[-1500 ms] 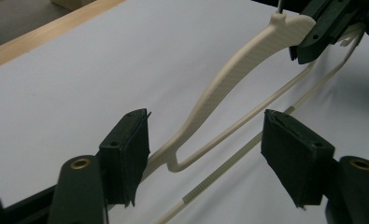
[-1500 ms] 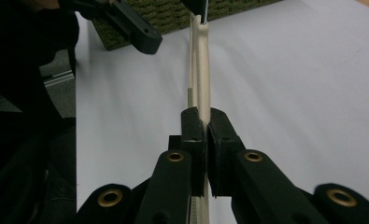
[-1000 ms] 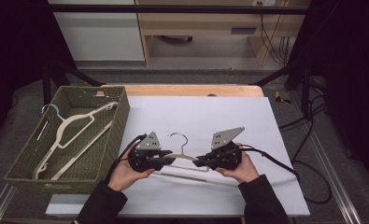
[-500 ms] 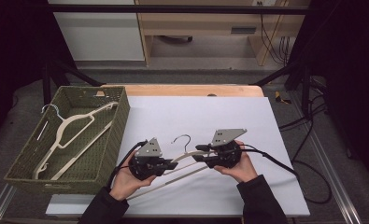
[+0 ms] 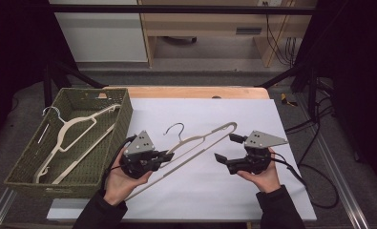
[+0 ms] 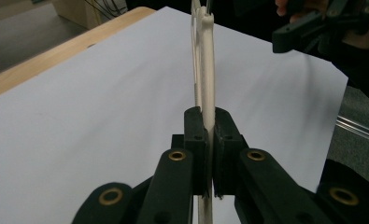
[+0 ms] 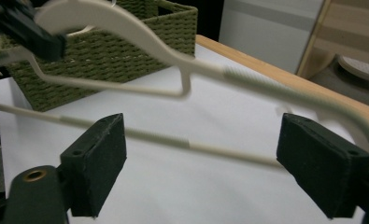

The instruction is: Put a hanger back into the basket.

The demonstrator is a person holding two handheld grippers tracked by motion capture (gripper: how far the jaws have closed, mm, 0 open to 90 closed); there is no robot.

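left gripper (image 5: 164, 156) is clamped on the cream hanger (image 5: 203, 138) near its neck, lifting it off the white sheet (image 5: 272, 191); right gripper (image 5: 225, 148) has just been opening and its jaws stand wide apart, the hanger's bar passing between the pads untouched. the hanger's long axis runs from 7 o'clock to 1 o'clock across the table, its far tip toward the right gripper. the green basket (image 5: 121, 119), already holding another hanger (image 5: 74, 131), lies at 9 o'clock, nearer the left hand; its near wall is the edge to clear, with open sheet between
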